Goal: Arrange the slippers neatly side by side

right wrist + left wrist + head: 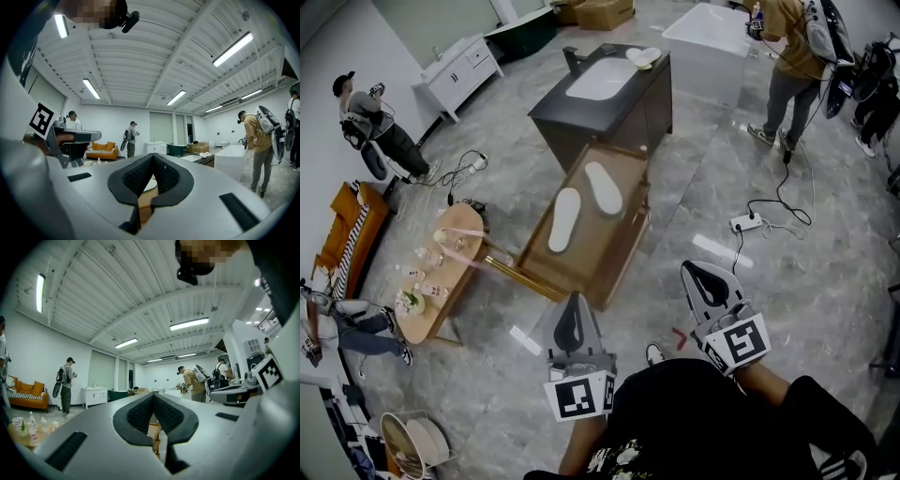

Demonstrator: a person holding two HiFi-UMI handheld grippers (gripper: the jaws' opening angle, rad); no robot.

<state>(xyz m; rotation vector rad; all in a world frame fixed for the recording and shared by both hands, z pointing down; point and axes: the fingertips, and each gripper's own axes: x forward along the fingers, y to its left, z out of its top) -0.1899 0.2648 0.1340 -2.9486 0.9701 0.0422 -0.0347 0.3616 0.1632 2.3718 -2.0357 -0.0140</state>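
Two white slippers lie on a brown low table (619,258) in the head view. The nearer slipper (565,219) and the farther slipper (603,187) sit apart, with their toes angled away from each other. My left gripper (574,297) is held level just short of the table's near edge, shut and empty. My right gripper (690,267) is to the right of the table, also shut with nothing in it. In the right gripper view a white patch (149,184), likely a slipper, shows below the closed jaws above the brown table top (144,208).
A dark vanity with a white basin (602,86) stands behind the table, with a white bathtub (709,39) beyond it. An oval wooden side table (442,274) with bottles is at the left. A power strip (748,222) with cables lies on the floor at the right. People stand at the far left (382,131) and far right (789,56).
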